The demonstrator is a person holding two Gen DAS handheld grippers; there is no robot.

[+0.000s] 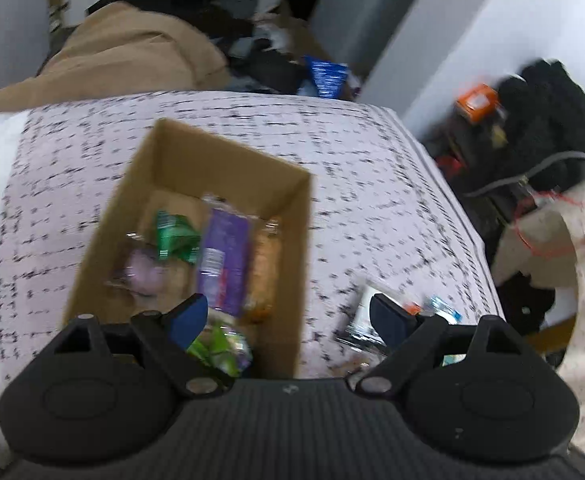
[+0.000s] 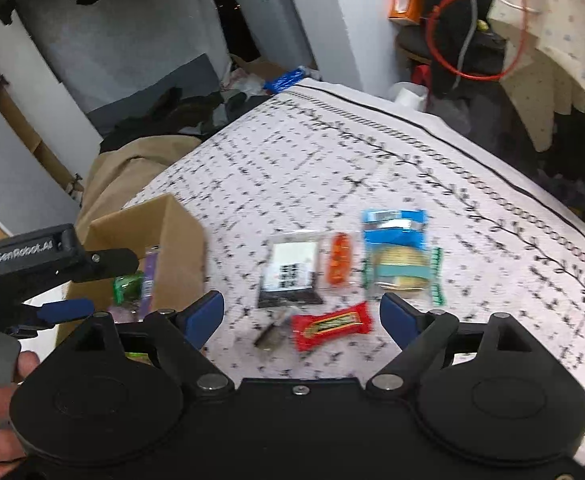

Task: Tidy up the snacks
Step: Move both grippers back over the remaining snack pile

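Left gripper (image 1: 288, 316): jaws spread wide with nothing between the blue pads; it hangs over the near right corner of the cardboard box (image 1: 164, 184). In the right wrist view it shows at the left edge, by the box.
Right gripper (image 2: 302, 316): jaws also wide apart and empty, hovering above the loose snacks on the tablecloth (image 2: 332, 152).
Red wrapper (image 2: 331, 325): lies flat between the right gripper's blue pads (image 2: 206, 314), nearest of the loose snacks, touching neither pad.
Small dark piece (image 2: 270, 336): just left of the red wrapper; too blurred to name.
Black-and-white packet (image 2: 292, 272): farther than the red wrapper, a little to its left.
Orange snack (image 2: 339, 258): just right of the black-and-white packet, lengthwise near to far.
Blue-topped clear packet (image 2: 400, 248): right of the orange snack, with green edging at its sides.
Box contents: a purple packet (image 1: 224, 256) down the middle, a tan bread-like roll (image 1: 264, 272) touching its right side, a green wrapper (image 1: 174, 236) to its left, a pale clear bag (image 1: 140, 270) left and nearer, a green-and-white bag (image 1: 220, 342) at the near end under the left pad.
Box position: on the left part of the tablecloth, open at the top, well apart from the loose snacks to its right.
Beyond the table: a tan cloth heap (image 1: 128, 52) at the far left.
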